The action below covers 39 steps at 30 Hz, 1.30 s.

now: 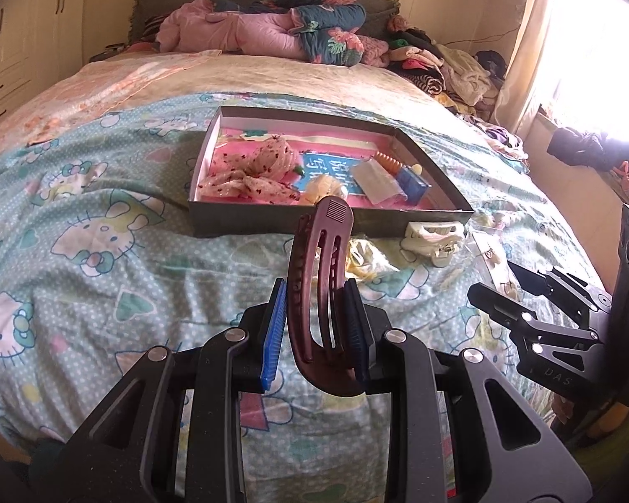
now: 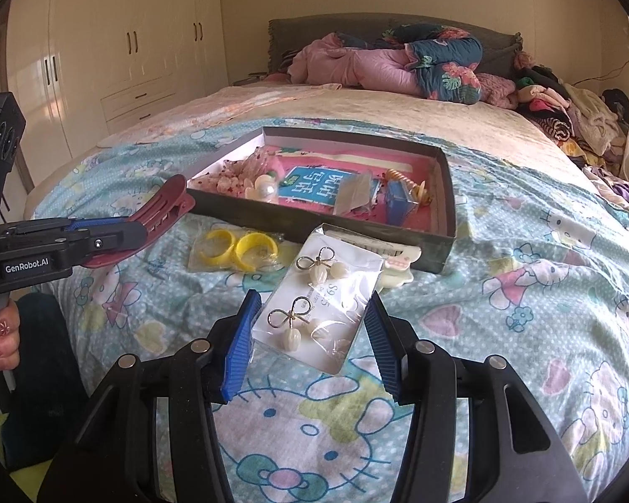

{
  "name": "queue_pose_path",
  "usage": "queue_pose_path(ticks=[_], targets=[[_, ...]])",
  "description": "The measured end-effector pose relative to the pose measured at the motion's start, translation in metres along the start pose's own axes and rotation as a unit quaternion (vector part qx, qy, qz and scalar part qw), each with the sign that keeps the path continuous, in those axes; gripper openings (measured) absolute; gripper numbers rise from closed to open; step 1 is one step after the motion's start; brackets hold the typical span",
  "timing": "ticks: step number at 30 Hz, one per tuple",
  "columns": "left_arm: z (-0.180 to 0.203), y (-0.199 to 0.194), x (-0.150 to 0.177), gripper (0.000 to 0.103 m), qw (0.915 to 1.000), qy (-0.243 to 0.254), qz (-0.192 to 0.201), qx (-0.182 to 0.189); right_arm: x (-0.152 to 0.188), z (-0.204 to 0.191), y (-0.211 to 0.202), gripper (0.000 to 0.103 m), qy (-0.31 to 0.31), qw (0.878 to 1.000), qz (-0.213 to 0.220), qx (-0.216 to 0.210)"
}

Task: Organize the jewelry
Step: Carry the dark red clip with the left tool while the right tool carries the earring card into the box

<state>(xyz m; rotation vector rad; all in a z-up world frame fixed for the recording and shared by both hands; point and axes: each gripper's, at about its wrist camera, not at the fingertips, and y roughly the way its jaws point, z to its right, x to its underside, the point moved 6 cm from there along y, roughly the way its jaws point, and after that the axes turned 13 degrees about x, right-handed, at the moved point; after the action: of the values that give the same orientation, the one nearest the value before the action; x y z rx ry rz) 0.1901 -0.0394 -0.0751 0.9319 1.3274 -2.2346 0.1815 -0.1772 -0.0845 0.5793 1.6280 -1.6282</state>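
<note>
Left gripper clamps maroon hair clip, lifted short of box. Right gripper pinches bagged earring card. Bangles, white claw clip unsorted.

Between the left gripper's blue pads stands a maroon hair clip, beyond it a grey-walled box with pink lining, all on a cartoon-cat bedspread (mint, white-dotted).

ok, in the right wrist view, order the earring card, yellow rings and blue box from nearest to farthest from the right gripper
1. Earring card: between the right gripper's jaws.
2. Yellow rings: ahead, to the left, on the bedspread.
3. Blue box: farthest, inside the tray.
</note>
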Motion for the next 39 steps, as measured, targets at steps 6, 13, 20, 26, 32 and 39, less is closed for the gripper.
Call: queue_pose_path(ticks=[6,13,20,26,32,39], targets=[[0.006,0.007,-0.008,0.020,1.0000,0.005,0.002,0.007,-0.004,0.010,0.001,0.049,0.010,1.000,0.004,0.008],[0.013,0.019,-0.021,0.020,0.9998,0.011,0.003,0.015,-0.010,0.024,0.006,0.049,0.022,1.000,0.005,0.017],[0.017,0.036,-0.036,0.020,0.9996,0.015,0.003,0.023,-0.019,0.038,0.014,0.049,0.031,0.999,0.006,0.026],[0.020,0.052,-0.049,0.020,0.9993,0.016,0.003,0.032,-0.033,0.047,0.027,0.049,0.032,0.999,0.007,0.036],[0.020,0.067,-0.065,0.020,0.9991,0.017,0.002,0.038,-0.046,0.055,0.040,0.049,0.031,0.999,0.008,0.045],[0.018,0.082,-0.084,0.020,0.9991,0.018,0.003,0.038,-0.062,0.064,0.059,0.049,0.027,0.998,0.007,0.054]])
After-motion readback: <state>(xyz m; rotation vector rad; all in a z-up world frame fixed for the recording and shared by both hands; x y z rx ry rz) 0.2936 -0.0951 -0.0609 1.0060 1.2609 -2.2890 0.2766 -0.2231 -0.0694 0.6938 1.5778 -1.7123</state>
